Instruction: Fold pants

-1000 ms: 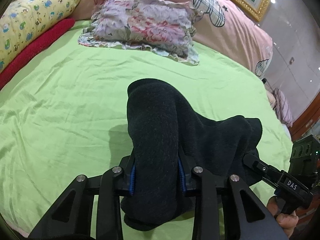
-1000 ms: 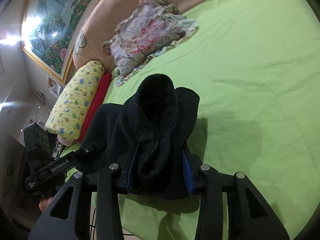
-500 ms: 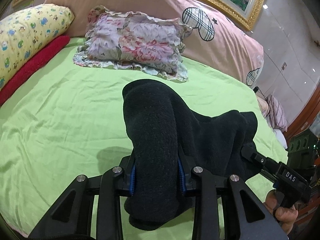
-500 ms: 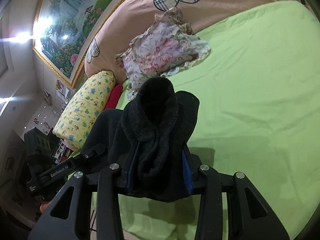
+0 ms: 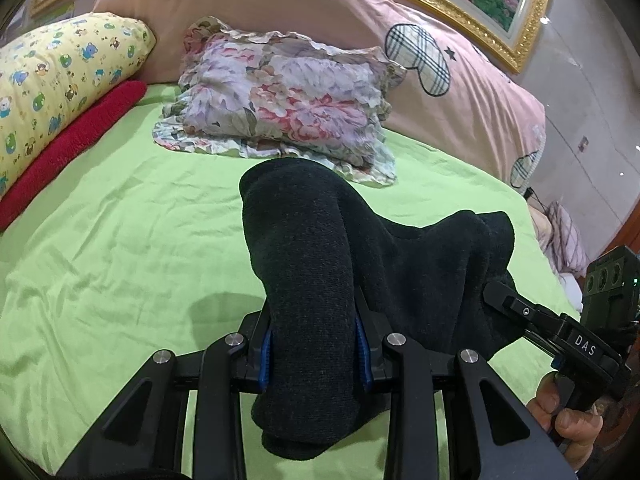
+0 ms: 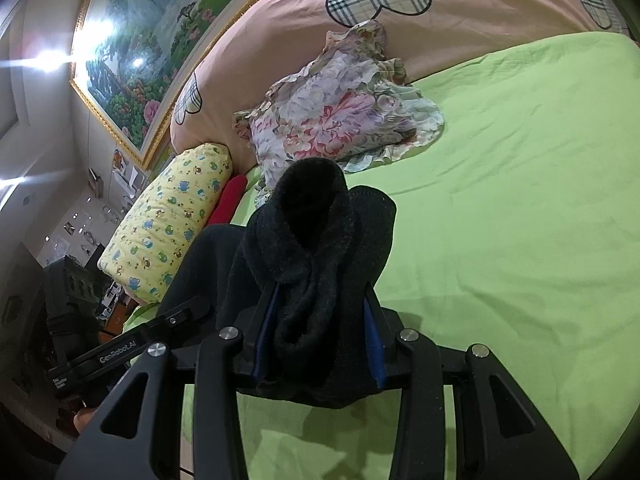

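The black fleece pants (image 5: 316, 280) hang bunched between both grippers above the green bed sheet (image 5: 120, 248). My left gripper (image 5: 314, 344) is shut on a thick fold of the pants, which bulges up over the blue pads. My right gripper (image 6: 318, 340) is shut on another fold of the pants (image 6: 316, 248). The right gripper also shows at the right edge of the left wrist view (image 5: 560, 332), and the left gripper at the left of the right wrist view (image 6: 132, 348). The fingertips are hidden by cloth.
A floral pillow (image 5: 288, 96) lies at the head of the bed, with a yellow printed pillow (image 5: 60, 76) and a red roll (image 5: 68, 144) to its left. A pink padded headboard (image 5: 280, 4) and a gold-framed painting (image 6: 160, 40) stand behind. The sheet (image 6: 520, 220) spreads wide.
Both grippers have risen and tilted up with the pants held; the headboard and painting show more in both views. The grips have not changed.
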The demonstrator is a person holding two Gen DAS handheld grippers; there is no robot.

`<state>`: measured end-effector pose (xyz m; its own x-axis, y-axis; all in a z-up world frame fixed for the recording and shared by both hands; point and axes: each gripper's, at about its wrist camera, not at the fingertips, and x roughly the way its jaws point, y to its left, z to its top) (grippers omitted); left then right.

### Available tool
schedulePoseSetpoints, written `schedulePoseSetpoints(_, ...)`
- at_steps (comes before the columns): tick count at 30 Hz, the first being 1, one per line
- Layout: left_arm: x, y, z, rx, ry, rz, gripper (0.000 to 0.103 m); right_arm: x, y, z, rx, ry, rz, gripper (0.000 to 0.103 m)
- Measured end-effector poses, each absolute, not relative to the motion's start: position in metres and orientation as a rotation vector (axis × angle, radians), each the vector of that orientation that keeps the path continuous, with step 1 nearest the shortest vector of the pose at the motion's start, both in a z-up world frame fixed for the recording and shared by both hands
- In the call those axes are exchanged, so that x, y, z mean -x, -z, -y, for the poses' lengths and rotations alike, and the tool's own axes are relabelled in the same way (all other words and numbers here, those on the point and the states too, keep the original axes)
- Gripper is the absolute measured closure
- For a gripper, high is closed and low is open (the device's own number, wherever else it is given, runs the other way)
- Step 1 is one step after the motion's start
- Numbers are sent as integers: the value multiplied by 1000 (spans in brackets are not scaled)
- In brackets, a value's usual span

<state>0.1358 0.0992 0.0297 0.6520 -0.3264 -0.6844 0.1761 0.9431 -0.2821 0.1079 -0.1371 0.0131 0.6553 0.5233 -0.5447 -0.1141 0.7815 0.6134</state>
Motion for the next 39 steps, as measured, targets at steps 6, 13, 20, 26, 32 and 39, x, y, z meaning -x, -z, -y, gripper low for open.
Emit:
schedulePoseSetpoints(6,-168,-18,-108,205,240,-841,71,-147,0,126,-558,-408,-824,62)
schedulePoseSetpoints(13,-196,-12,-114,224,195,-847,71,-180,8,116,-542,-425,-846,62)
schedulePoseSetpoints(20,-214,-4,-118,225,179,-862,71,-208,18,112,-532,-442,-879,62)
schedulePoseSetpoints(26,-222,10,-121,233,164,-890,71,-221,36,109,-527,-443,-930,62)
schedulePoseSetpoints(32,-225,28,-129,246,148,-917,63,-228,53,116,-535,-410,-968,56)
schedulePoseSetpoints(39,-228,43,-134,233,102,-945,29,-230,67,123,-462,-353,-963,52)
